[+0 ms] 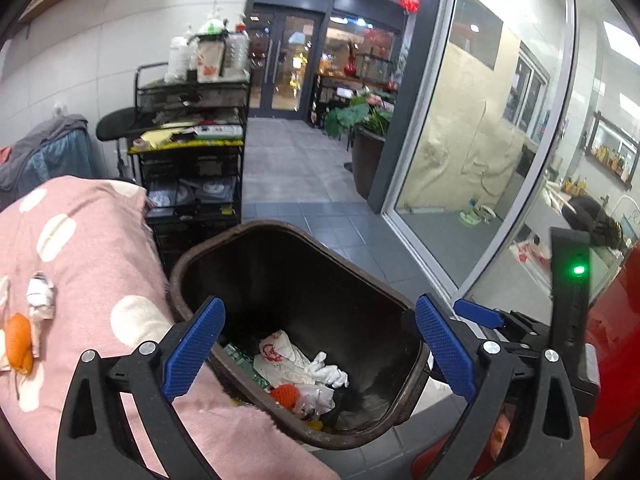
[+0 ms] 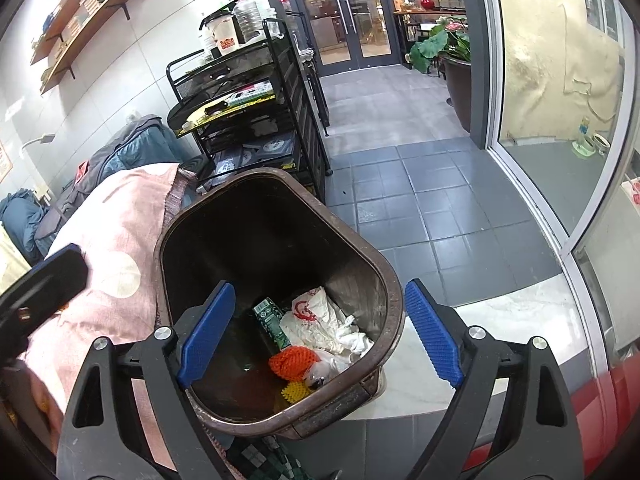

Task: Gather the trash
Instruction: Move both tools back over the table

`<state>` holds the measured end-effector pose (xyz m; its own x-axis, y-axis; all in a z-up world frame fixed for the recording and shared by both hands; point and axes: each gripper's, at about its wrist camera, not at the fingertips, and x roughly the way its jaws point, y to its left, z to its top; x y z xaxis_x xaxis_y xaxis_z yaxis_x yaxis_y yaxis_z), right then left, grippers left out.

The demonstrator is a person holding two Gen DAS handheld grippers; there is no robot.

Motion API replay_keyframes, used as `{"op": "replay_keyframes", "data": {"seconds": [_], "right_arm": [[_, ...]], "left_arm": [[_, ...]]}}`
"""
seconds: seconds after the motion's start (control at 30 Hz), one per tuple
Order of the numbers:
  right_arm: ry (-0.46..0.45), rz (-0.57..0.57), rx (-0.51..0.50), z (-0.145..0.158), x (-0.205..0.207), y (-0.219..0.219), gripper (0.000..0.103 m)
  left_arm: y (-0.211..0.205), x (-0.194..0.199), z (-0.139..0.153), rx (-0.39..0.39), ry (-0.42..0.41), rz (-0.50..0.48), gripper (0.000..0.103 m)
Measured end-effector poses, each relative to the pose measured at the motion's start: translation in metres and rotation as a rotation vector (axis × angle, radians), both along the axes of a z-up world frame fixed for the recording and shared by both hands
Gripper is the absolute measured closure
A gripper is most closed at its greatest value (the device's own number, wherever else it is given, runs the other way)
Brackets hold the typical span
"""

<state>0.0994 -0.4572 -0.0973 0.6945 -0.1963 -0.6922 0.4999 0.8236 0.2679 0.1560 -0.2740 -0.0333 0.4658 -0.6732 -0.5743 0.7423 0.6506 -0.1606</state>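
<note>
A brown trash bin (image 1: 300, 280) stands beside a surface covered with a pink spotted cloth (image 1: 92, 240). Inside it lie a white bag with red print (image 1: 276, 354), a crumpled tissue (image 1: 330, 374), an orange net (image 1: 284, 392) and a green carton (image 2: 272, 320). My left gripper (image 1: 320, 302) hangs open over the bin's mouth with nothing between its jaws. My right gripper (image 2: 320, 285) is open and empty above the same bin (image 2: 260, 240). On the cloth lie a crumpled white paper (image 1: 40, 292) and another orange net (image 1: 20, 344).
A black wire shelf cart (image 1: 192, 148) loaded with bottles and boxes stands behind the bin. A glass partition (image 1: 480, 140) runs along the right, with a large potted plant (image 1: 364, 132) at its far end. Grey tiled floor (image 2: 420, 200) leads toward glass doors.
</note>
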Motion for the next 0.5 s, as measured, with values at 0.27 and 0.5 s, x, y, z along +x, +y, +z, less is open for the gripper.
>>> {"op": "replay_keyframes", "data": {"seconds": [0.27, 0.5], "right_arm": [[-0.016, 0.073, -0.033, 0.012, 0.016, 0.027, 0.017], [-0.049, 0.211, -0.084, 0.031, 0.04, 0.073, 0.017]], "left_arm": [[0.061, -0.005, 0.015, -0.106, -0.004, 0.119, 0.006], [0.111, -0.012, 0.026, -0.075, -0.095, 0.219, 0.006]]}}
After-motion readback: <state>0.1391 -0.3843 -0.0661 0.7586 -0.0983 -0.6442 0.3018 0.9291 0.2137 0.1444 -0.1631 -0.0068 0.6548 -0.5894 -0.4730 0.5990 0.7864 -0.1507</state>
